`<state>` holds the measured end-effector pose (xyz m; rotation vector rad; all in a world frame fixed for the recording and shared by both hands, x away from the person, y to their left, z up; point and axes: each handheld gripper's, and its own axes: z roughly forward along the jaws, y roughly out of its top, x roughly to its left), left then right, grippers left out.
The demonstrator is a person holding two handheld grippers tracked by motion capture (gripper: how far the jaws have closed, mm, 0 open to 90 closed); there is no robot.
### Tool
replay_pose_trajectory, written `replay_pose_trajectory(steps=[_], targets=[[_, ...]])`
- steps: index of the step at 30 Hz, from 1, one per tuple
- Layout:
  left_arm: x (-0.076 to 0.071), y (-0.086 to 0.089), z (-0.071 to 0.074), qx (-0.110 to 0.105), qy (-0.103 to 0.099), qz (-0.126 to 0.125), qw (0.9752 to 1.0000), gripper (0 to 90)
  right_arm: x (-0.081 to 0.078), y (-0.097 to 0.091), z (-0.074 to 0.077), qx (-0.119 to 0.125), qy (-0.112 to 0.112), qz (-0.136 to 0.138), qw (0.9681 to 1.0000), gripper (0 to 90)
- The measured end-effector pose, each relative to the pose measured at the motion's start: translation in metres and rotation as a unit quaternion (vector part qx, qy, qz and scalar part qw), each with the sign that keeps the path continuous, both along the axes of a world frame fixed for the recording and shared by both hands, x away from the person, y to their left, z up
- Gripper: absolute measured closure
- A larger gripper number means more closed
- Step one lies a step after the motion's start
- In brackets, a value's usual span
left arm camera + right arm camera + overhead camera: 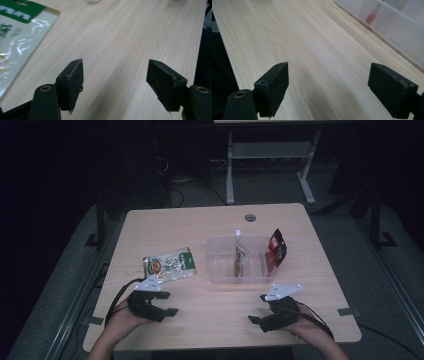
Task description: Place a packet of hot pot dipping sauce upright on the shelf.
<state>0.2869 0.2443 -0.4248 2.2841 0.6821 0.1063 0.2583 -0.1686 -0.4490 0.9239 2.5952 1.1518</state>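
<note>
High view: a person's two hands rest at the near edge of a pale wooden worktop (210,225), each holding a black tool. The left tool (167,304) sits at about 7 o'clock on the worktop, its jaws apart and empty, just below a green-and-white snack packet (169,264) lying flat at 9 o'clock. The right tool (257,311) sits at 5 o'clock, jaws likewise apart with nothing between them, near the front wall of a clear plastic bin (220,270) at the worktop's centre. A brown packet (241,259) stands on edge inside the bin, and a red-and-black packet (276,246) leans at the bin's 3 o'clock end. Left gripper view: the left tool (115,86) hangs over bare wood, jaws wide and empty, with the snack packet (17,40) at 10 o'clock, clear of the jaws. Right gripper view: the right tool (328,91) is held over bare wood, jaws spread and empty, the bin's (392,27) frosted wall at 2 o'clock, well apart from the pads.
</note>
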Motion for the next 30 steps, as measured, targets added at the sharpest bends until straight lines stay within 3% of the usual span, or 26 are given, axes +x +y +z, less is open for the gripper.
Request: replay_pose_trajectory(steps=[10,16,20,26,28,30], targets=[[0.013,0.011,0.015,-0.003,-0.021,0.020,0.9996,29.7,0.001,0.007,-0.004,-0.011,0.003,0.011,0.9999,16.3],[0.027,0.019,0.024,-0.017,-0.025,0.047,0.9984,31.2,0.001,0.010,-0.006,-0.013,0.003,0.016,0.9998,16.2],[0.037,0.025,0.028,-0.013,-0.034,0.062,0.9974,33.0,0.001,0.009,-0.006,-0.012,0.004,0.014,0.9998,16.3],[0.055,0.041,0.037,-0.005,-0.052,0.099,0.9938,42.7,0.001,0.008,-0.006,-0.012,0.004,0.011,0.9999,16.3],[0.062,0.046,0.037,-0.013,-0.053,0.111,0.9923,49.0,0.001,0.007,-0.006,-0.014,0.006,0.011,0.9998,16.3],[0.069,0.049,0.036,-0.002,-0.055,0.117,0.9916,54.7,0.001,0.007,-0.006,-0.013,0.006,0.010,0.9998,16.3]])
